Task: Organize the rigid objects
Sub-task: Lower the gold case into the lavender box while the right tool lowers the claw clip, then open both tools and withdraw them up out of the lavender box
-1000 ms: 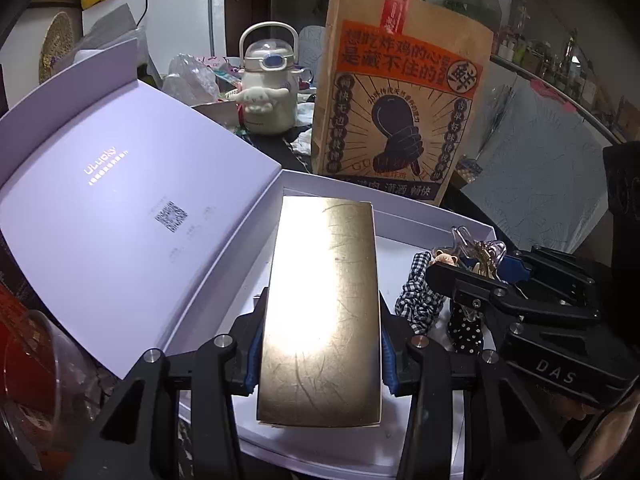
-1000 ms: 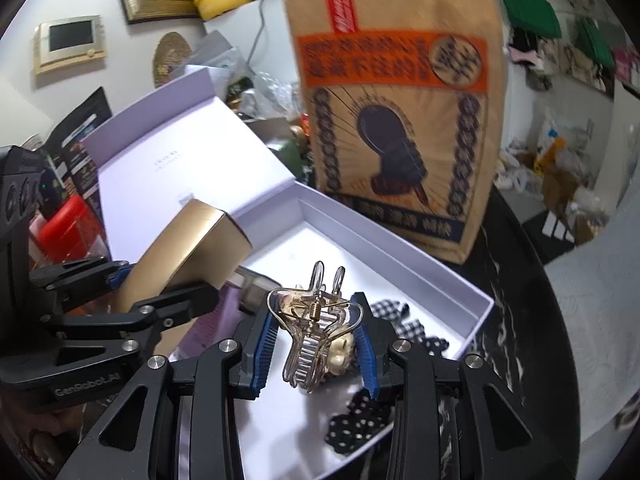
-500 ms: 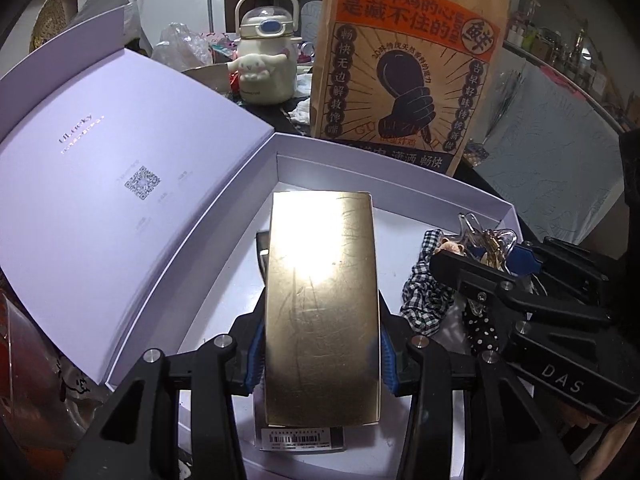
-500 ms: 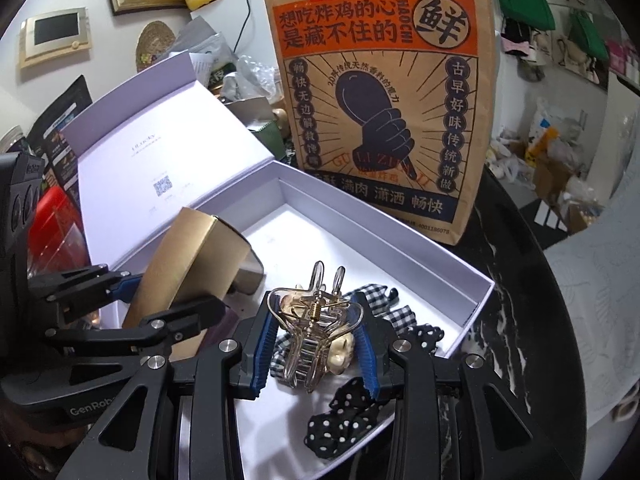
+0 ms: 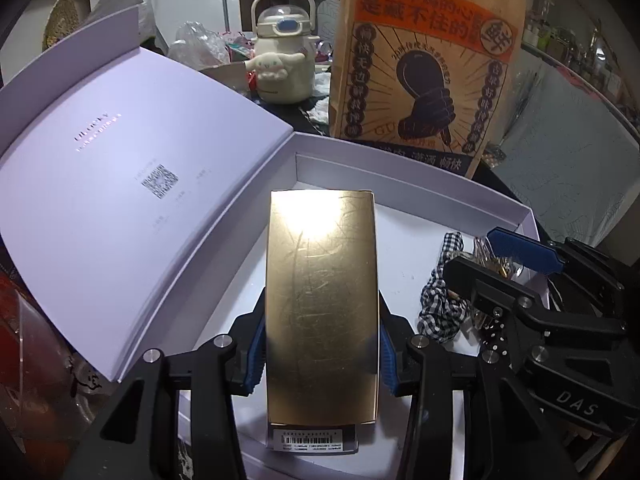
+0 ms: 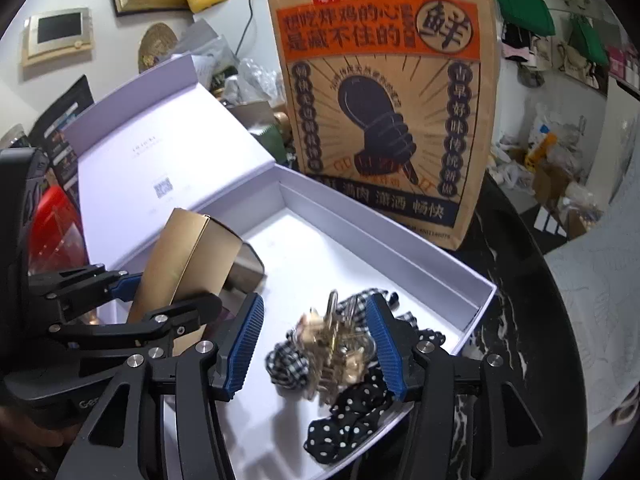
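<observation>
Left wrist view: the left gripper (image 5: 320, 354) clamps a gold rectangular box (image 5: 322, 304) by its long sides, blue pads pressed against both edges. The box runs from 6 o'clock toward 12 o'clock, its near end carrying a barcode label (image 5: 312, 440). It sits over the floor of an open lavender gift box (image 5: 400, 184); whether it touches the floor cannot be told. The hinged lid (image 5: 120, 200), printed with a QR code, lies opened toward 9 o'clock. At 3 o'clock, the right gripper (image 5: 508, 264) reaches into the same box above a black-and-white gingham scrunchie (image 5: 444, 292).

Right wrist view: the right gripper (image 6: 316, 344) stands with its jaws spread wide, blue ribbed pads (image 6: 244, 344) apart on either side of a gold metal claw hair clip (image 6: 332, 344). The clip appears motion-blurred and lies between the pads without touching either, on the gingham scrunchie (image 6: 288, 364) and beside a black polka-dot scrunchie (image 6: 348, 416) at 6 o'clock. All three rest in the gift box (image 6: 400, 232) near its 4 o'clock corner. At 9 o'clock, the left gripper (image 6: 152, 292) holds the gold box (image 6: 184, 256) tilted, far end raised.

Surroundings: a kraft paper bag (image 6: 380, 92) with orange banner and fist graphic stands just behind the gift box at 12 o'clock. A cream character-shaped kettle (image 5: 284, 56) sits at 11 o'clock in the left view. The black marble table (image 6: 516, 308) shows at 3 o'clock.
</observation>
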`<state>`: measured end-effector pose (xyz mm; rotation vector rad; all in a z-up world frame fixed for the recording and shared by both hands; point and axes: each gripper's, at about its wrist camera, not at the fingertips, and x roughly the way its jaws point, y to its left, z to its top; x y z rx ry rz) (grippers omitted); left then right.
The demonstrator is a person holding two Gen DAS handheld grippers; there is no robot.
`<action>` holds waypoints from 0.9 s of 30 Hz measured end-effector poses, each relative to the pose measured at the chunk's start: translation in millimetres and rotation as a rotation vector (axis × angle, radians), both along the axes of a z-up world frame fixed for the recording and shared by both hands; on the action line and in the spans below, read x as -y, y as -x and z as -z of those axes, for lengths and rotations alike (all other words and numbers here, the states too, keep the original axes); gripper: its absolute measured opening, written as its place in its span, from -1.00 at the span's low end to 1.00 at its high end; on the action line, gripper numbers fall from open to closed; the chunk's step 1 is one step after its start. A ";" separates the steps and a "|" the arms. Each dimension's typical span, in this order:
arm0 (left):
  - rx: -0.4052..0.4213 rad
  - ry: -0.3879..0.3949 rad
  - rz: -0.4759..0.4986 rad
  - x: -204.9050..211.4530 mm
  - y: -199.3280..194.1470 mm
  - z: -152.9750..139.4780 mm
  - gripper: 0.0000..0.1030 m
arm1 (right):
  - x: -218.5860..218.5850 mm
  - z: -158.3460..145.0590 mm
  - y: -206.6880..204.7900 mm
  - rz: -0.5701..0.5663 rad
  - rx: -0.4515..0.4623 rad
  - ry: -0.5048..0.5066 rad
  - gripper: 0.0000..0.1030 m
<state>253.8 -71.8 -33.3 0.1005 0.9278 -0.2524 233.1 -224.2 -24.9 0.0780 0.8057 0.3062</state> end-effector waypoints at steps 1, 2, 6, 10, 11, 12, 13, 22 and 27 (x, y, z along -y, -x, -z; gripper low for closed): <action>0.009 -0.005 -0.003 -0.6 1.2 -2.2 -0.14 | 0.9 -1.3 0.6 0.001 0.005 -0.004 0.05; 0.012 -0.009 -0.006 -1.0 1.9 -3.7 -0.14 | 2.0 -2.9 1.6 0.003 0.010 -0.007 0.06; 0.021 -0.018 -0.023 -2.8 2.4 -8.6 -0.13 | 4.3 -7.2 3.8 0.014 0.022 0.000 0.07; 0.037 -0.018 -0.043 -6.5 3.7 -16.3 -0.13 | 4.9 -12.0 5.8 0.008 0.028 -0.018 0.07; 0.039 -0.017 -0.045 -7.3 4.0 -17.7 -0.12 | 4.0 -13.3 6.8 0.007 0.034 -0.012 0.07; 0.041 -0.020 -0.047 -7.6 4.2 -19.2 -0.12 | 3.5 -14.9 7.9 0.010 0.040 -0.006 0.07; 0.044 -0.023 -0.050 -8.4 4.7 -20.9 -0.12 | 3.4 -16.3 8.7 0.012 0.046 -0.002 0.07; 0.091 -0.028 -0.063 -9.7 9.9 -34.7 0.59 | 9.9 -26.5 12.8 0.031 0.055 -0.017 0.07; 0.099 -0.026 -0.057 -8.2 12.8 -40.2 0.59 | 13.5 -30.6 15.0 0.046 0.058 -0.003 0.07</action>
